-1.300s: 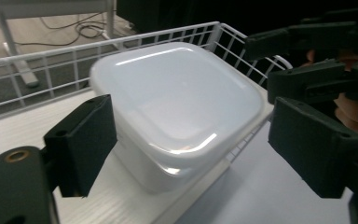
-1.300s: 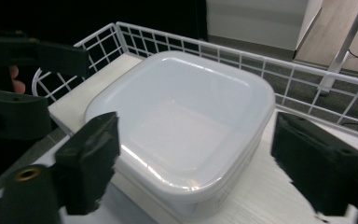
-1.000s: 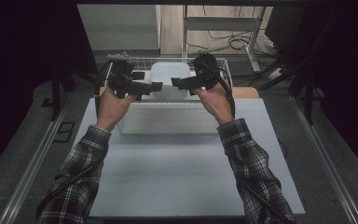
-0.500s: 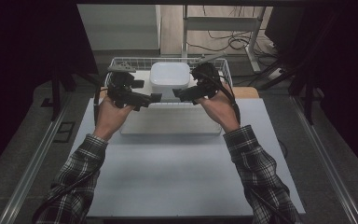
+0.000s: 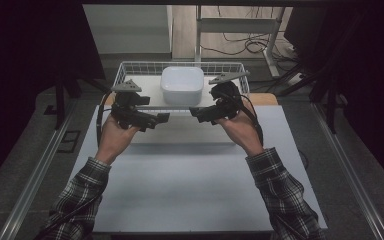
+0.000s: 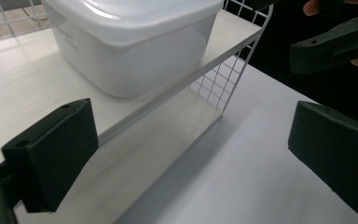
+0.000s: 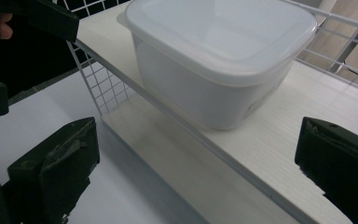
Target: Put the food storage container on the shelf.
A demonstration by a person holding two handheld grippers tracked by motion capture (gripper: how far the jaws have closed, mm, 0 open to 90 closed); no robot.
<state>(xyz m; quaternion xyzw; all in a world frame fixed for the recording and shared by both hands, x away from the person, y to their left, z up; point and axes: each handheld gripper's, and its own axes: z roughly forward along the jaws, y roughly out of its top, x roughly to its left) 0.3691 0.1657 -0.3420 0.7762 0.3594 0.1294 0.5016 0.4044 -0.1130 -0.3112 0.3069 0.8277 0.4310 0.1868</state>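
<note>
As counted — tongs (image 5: pixel 160 119) (image 5: pixel 196 112): two, open | box (image 5: pixel 181 85): one | rack (image 5: pixel 130 67): one

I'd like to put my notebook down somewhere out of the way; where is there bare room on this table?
The white table is bare between the two plaid sleeves, from its near edge up to the shelf. The strips outside each forearm are free too, but narrower. The wire shelf is crowded: the white lidded container fills its middle, and the left gripper and right gripper hover in front, fingers open.

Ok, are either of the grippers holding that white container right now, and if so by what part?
Nothing is held. The left gripper and right gripper both have open jaws, apart from the white lidded container on the wire shelf.
</note>
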